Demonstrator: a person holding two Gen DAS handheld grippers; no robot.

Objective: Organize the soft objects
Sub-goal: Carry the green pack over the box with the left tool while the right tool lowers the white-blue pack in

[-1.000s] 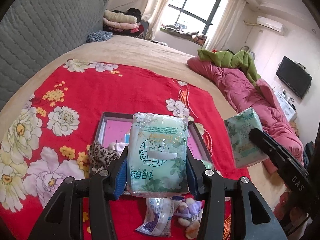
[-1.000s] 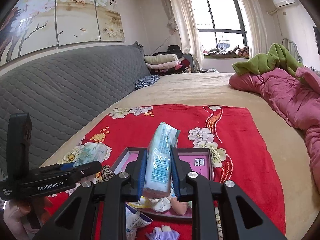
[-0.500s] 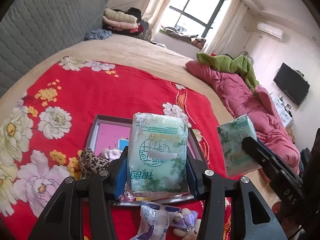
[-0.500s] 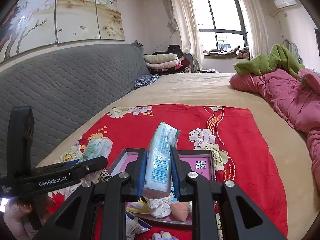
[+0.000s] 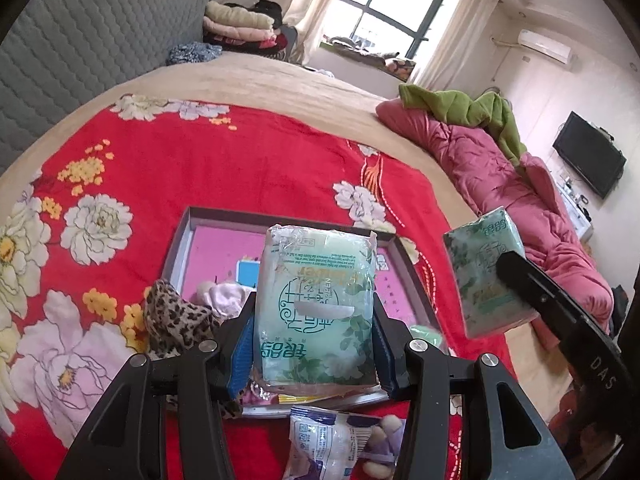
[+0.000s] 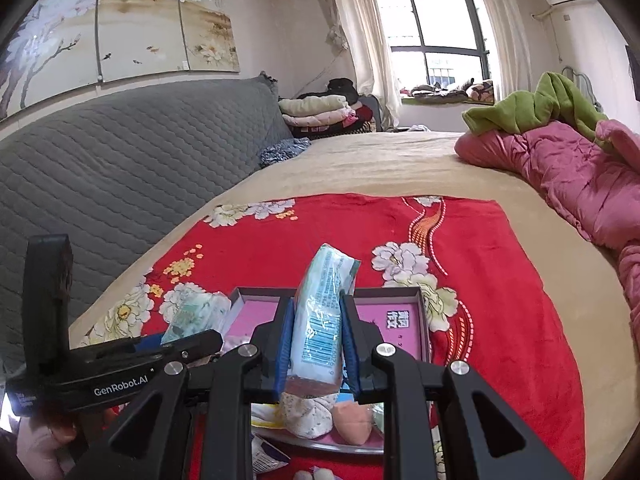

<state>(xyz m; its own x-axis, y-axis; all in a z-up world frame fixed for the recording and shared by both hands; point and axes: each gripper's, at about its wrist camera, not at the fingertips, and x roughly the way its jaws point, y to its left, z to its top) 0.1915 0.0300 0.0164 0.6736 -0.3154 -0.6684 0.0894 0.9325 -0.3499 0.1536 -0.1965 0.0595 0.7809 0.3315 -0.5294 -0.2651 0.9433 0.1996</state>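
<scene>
Two green sanitary-pad packs aloft, undelivered: left gripper (image 5: pixel 314 320) clamped on one pack (image 5: pixel 316 304), right gripper (image 6: pixel 316 340) clamped edgewise on the other (image 6: pixel 320 320), both above the pink-lined tray (image 5: pixel 216 248) already holding several soft items; leopard-print cloth (image 5: pixel 172 316) and wrapped packet (image 5: pixel 324 444) remain outside.

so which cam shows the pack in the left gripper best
The left wrist view: the green pack faces the lens, printed front fully visible between the left gripper's pads. The right wrist view catches only a tilted sliver of it behind that gripper's finger.
</scene>
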